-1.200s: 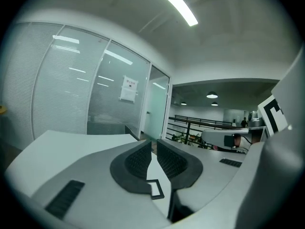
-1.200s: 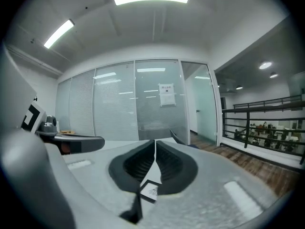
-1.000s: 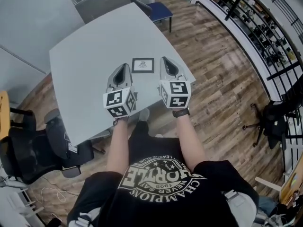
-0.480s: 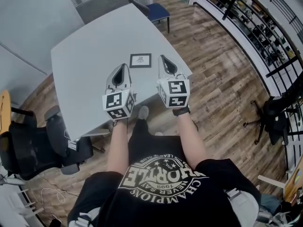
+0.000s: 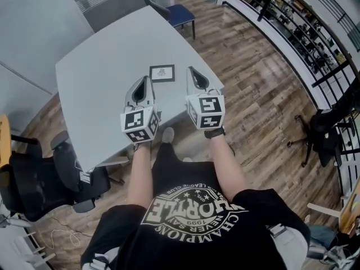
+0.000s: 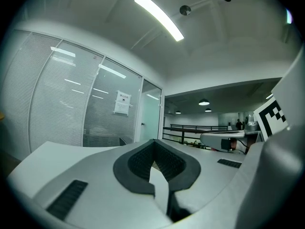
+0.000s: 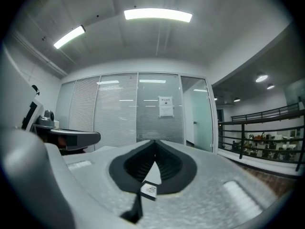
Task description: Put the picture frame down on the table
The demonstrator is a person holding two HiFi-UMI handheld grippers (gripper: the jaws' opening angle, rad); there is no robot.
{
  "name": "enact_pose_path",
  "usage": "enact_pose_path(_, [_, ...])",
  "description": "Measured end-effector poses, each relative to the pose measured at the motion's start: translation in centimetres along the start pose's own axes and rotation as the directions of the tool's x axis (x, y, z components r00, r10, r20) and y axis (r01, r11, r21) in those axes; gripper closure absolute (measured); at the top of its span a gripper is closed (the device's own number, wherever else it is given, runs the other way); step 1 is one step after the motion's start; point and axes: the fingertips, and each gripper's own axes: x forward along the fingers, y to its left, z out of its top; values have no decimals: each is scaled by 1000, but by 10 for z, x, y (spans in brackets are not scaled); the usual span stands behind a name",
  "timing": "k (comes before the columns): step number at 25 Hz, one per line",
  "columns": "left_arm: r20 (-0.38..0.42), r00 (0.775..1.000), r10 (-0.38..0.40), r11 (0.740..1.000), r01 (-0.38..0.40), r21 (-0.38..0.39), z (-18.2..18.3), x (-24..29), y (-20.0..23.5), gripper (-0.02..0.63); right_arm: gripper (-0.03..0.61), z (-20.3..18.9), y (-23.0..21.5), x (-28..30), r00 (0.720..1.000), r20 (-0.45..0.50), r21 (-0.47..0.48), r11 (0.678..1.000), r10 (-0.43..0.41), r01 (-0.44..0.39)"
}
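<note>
- The pale grey, broad-topped bench [image 5: 101,66] stands on a brown wooden plank floor [image 5: 264,94].
- A black office chair [image 5: 34,179] sits at the bench's near left corner, and a blue chair [image 5: 179,13] is at its far side.
- The left tongs [image 5: 143,82], grey with a marker cube, hover over the bench's near edge. Their jaws meet at the tips with nothing between them [image 6: 153,141].
- The right tongs [image 5: 193,72] hover beside them, well apart, at the bench's right edge. Their jaws are likewise closed and empty [image 7: 155,141].
- The small dark-bordered picture frame with a white print [image 5: 162,73] lies flat on the bench near its right edge. It is between the two tong tips and touches neither.
</note>
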Motion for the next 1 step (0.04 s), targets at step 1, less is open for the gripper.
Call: enact_pose_path(1, [-2, 1000, -1, 1000, 1, 1, 0, 1, 0, 609, 580, 0, 0, 1, 1000, 1, 1, 1000, 1, -1])
